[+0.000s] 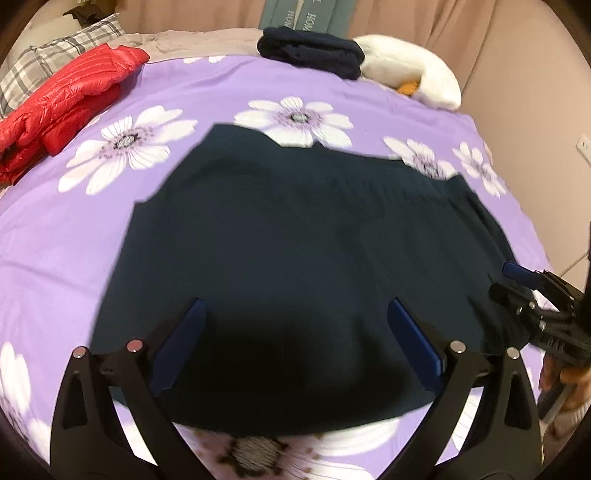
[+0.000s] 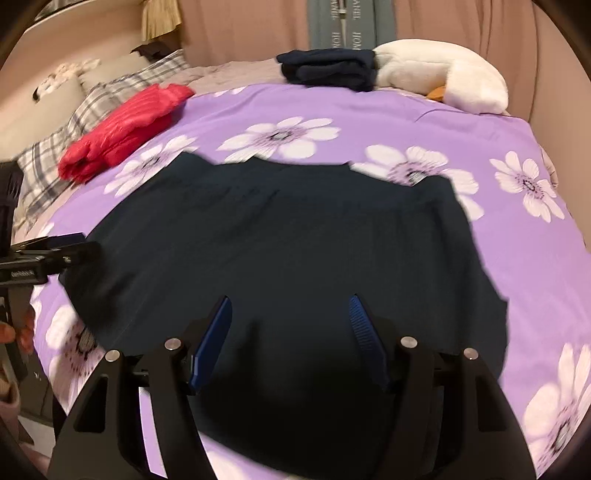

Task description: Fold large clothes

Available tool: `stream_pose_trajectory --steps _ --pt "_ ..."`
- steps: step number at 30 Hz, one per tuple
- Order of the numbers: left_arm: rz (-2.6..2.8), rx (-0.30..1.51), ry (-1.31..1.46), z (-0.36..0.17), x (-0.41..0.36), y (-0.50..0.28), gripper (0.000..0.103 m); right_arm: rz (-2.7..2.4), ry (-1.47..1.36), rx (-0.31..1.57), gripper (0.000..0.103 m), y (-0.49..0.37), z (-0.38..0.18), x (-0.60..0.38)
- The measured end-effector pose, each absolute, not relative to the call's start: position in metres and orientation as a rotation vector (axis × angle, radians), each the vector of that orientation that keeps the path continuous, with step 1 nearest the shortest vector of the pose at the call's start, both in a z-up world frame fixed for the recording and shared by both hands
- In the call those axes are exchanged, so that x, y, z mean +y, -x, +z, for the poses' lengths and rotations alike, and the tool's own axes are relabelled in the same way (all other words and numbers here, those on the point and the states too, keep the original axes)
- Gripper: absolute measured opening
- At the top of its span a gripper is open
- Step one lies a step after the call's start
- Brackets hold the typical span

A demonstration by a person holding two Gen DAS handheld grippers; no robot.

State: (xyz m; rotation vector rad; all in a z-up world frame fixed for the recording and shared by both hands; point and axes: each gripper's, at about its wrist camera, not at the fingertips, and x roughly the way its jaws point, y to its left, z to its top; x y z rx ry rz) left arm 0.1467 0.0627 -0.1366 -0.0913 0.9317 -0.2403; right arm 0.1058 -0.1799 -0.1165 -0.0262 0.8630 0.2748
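Bedspread (image 1: 192, 88) holding one dark garment (image 1: 295, 240), one red jacket (image 1: 70, 92), two open claws

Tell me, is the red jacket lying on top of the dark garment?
No, the red jacket lies apart on the purple bedspread, clear of the dark garment.

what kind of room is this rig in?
Most likely a bedroom: a bed under a purple flowered cover, a plaid pillow at its far end, curtains behind, and a dark garment spread out on the cover.
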Motion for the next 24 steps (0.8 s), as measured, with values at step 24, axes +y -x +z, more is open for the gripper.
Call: stream_pose_trajectory --steps 24 --pt "-0.041 0.952 0.173 -0.155 0.140 -0.107 0.101 0.111 -0.092 0.768 0.071 -0.087 -0.086 -0.222"
